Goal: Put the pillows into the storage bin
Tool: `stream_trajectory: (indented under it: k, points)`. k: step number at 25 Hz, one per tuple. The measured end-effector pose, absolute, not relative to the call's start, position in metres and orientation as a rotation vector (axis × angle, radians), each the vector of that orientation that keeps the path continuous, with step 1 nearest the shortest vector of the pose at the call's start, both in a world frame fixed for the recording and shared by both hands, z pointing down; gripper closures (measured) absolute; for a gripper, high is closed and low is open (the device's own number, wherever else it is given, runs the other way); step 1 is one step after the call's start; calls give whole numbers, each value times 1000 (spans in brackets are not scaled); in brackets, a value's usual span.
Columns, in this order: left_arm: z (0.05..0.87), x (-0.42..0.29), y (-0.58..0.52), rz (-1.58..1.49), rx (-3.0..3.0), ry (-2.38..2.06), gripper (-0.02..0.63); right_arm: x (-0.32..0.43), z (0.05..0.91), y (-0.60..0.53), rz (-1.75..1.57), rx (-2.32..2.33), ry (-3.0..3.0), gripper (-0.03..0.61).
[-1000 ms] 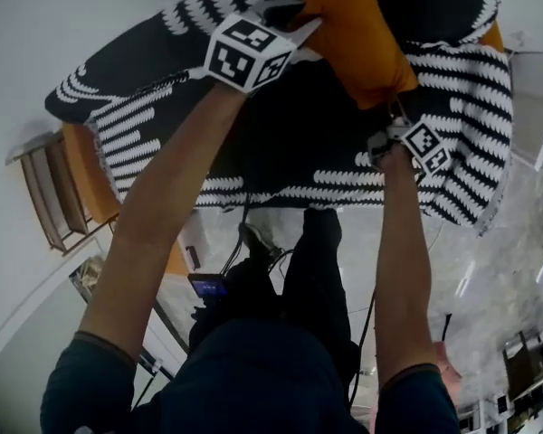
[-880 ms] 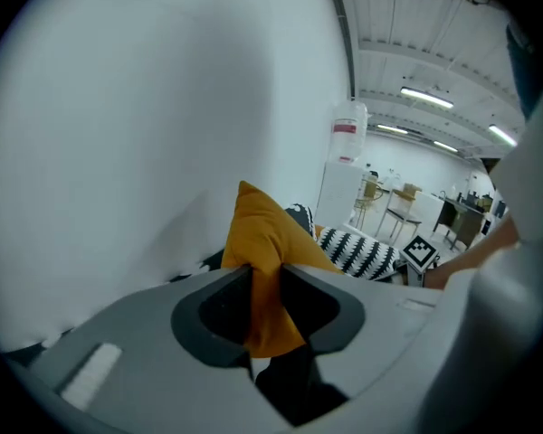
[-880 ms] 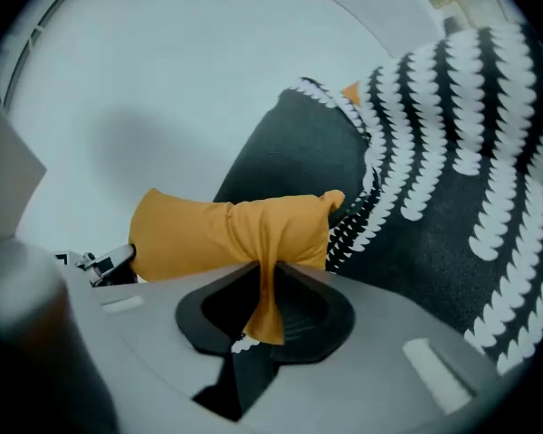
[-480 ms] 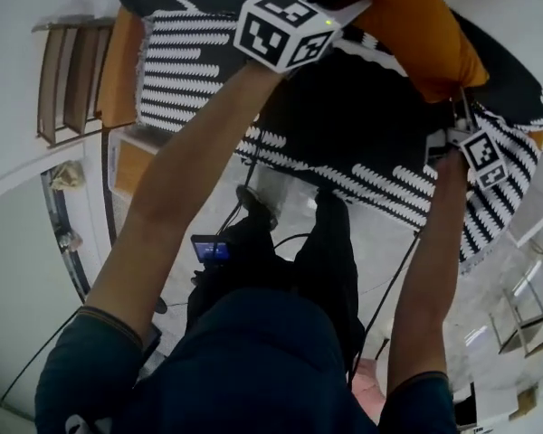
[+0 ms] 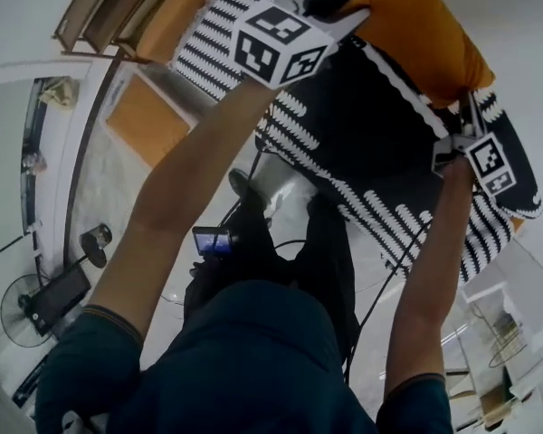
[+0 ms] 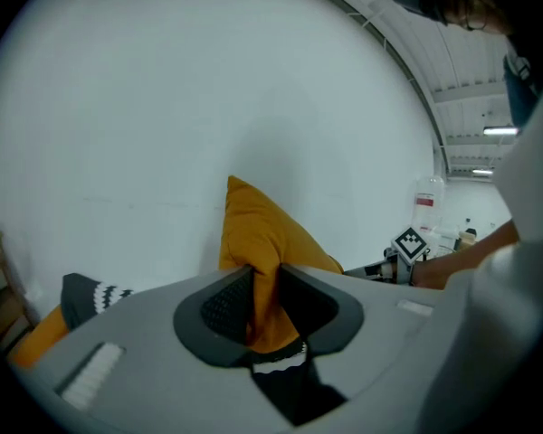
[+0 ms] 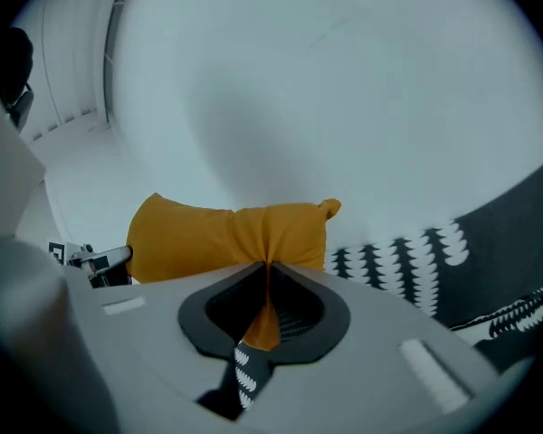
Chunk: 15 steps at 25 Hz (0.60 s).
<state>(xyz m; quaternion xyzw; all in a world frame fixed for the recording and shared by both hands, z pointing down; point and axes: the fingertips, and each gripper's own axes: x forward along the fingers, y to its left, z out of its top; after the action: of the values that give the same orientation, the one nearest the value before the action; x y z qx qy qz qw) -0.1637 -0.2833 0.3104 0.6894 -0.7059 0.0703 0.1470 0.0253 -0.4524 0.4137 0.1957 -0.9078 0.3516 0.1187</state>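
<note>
Setting: pale floor, with a sofa [image 5: 145,120] draped in a black-and-white throw [image 5: 380,125].

Item: orange pillow [image 5: 416,34], held aloft over the throw and strung between both claws.

Left claw [image 5: 339,5]: clenched on a gathered corner.

Right claw [image 5: 459,125]: grasping a thin pinch of the opposite edge, its jaws having just been closing on that fabric.

Risk: either slim pinch could slip under the pillow's weight and drop it short of the bin.

Not seen: the storage bin, in any view. The pillow's upper edge is cut off in the head view.

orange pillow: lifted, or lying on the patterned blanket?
Lifted: gripper views show the pillow against bare wall. Left hand-held gripper pinches one corner; the jaws of the right hand-held gripper have just been closing on another edge.
</note>
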Motion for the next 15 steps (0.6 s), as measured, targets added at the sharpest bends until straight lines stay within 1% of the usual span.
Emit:
stream_trajectory:
  k: [8, 15]
  points:
    - [278, -266, -109, 7, 1718, -2273, 528, -126, 352, -334, 787, 234, -2666, 554]
    - [265, -343, 56, -182, 1465, -2457, 529, -260, 313, -204, 591, -42, -2628, 558]
